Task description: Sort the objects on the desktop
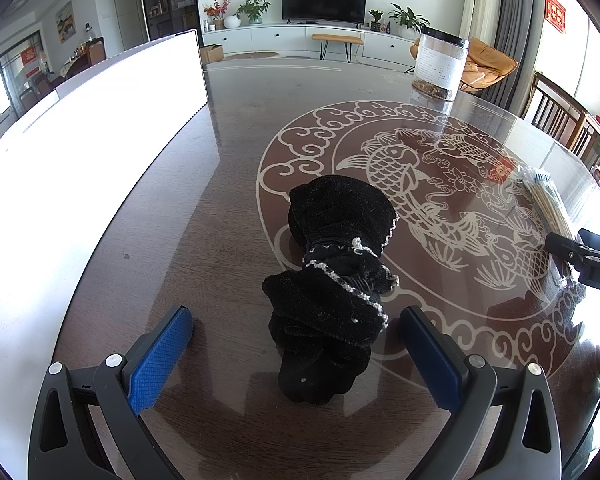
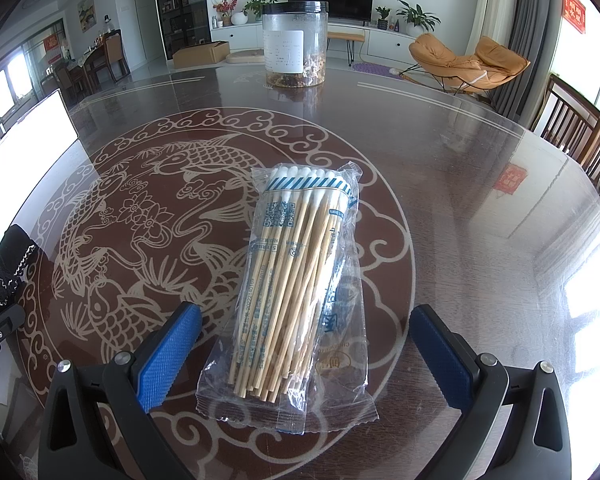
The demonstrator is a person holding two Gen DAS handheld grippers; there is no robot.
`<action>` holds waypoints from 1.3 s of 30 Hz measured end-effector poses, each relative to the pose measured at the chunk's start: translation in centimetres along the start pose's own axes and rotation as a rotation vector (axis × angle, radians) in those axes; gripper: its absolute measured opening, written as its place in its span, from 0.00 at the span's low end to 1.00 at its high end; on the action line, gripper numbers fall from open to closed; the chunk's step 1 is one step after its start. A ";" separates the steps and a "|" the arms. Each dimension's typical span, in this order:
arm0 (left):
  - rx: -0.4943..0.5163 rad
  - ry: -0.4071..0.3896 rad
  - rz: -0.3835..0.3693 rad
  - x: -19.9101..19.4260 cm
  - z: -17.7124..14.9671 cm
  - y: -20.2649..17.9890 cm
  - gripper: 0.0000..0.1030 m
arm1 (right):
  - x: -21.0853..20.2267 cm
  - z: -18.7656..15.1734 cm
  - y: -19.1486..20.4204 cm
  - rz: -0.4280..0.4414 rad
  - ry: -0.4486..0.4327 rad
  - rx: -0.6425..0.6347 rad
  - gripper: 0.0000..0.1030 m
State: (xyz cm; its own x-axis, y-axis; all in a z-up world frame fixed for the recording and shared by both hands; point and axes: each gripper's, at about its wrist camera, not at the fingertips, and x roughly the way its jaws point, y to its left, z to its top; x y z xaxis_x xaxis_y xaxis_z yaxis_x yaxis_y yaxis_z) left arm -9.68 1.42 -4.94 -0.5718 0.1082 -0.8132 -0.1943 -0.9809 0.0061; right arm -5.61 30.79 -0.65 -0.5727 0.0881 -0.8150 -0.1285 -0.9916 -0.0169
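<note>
A black knitted cloth bundle (image 1: 332, 280) with white trim lies on the glass-topped table, its near end between the blue pads of my open left gripper (image 1: 296, 328); no pad touches it. A clear bag of wooden cotton swabs (image 2: 296, 284) lies lengthwise between the pads of my open right gripper (image 2: 306, 324), untouched. The swab bag (image 1: 548, 204) also shows at the right edge of the left wrist view, with the right gripper (image 1: 580, 252) beside it. The black cloth (image 2: 8, 268) appears at the far left of the right wrist view.
A clear plastic jar with a black lid (image 2: 295, 44) stands at the far side of the table (image 2: 440, 168); the jar (image 1: 440, 64) is at the back right for the left wrist view. A bright white box (image 1: 80, 168) fills the table's left side. Wooden chairs (image 2: 576, 128) stand to the right.
</note>
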 end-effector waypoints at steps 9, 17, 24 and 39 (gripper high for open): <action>0.000 0.000 0.000 0.0 0.0 0.0 1.00 | 0.0 0.0 0.0 0.000 0.000 0.000 1.00; 0.000 0.000 0.000 0.0 0.0 0.0 1.00 | 0.0 0.0 0.0 0.000 0.000 0.000 1.00; 0.000 0.000 0.000 0.0 0.0 0.0 1.00 | 0.0 0.0 0.0 0.000 0.000 0.000 1.00; 0.089 0.140 -0.059 1.4 2.6 0.1 1.00 | 0.0 0.0 0.0 0.000 0.000 0.000 1.00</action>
State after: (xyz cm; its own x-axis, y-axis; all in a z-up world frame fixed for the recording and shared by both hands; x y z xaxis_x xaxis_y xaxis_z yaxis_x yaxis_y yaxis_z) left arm -12.59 1.94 -4.53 -0.4420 0.1352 -0.8868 -0.2975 -0.9547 0.0027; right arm -5.62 30.79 -0.65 -0.5728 0.0882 -0.8150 -0.1284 -0.9916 -0.0171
